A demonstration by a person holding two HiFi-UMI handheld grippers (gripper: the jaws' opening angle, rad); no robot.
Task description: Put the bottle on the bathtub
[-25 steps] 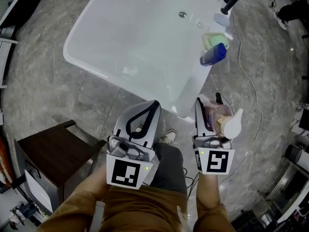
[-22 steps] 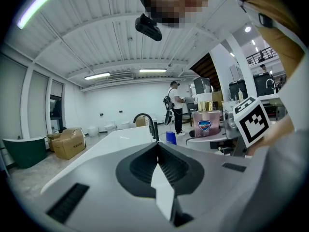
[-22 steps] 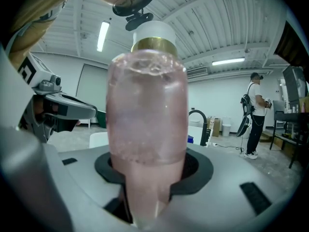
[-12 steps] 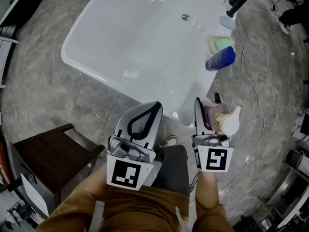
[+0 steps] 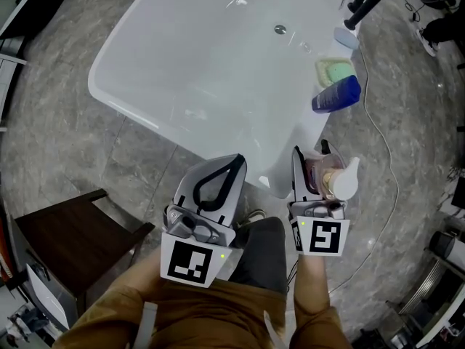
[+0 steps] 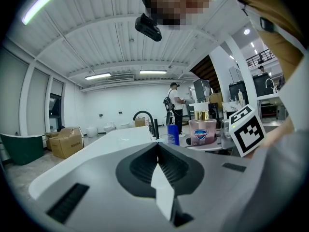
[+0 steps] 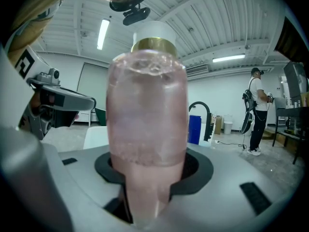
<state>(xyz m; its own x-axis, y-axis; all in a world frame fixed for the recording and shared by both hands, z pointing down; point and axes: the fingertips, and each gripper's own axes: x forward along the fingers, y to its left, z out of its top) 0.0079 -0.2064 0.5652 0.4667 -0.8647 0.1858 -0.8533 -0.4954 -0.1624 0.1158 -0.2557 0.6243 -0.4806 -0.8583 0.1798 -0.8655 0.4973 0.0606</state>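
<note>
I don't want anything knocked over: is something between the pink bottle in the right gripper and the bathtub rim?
Nothing visible. The clear pink pump bottle, shut in the right gripper, is beside the white bathtub's bare near rim. A dark blue bottle and a green soap dish lie farther along that rim.

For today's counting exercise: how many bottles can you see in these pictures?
2. A pink bottle in the right gripper; a blue bottle on the tub rim. Others may be hidden.
</note>
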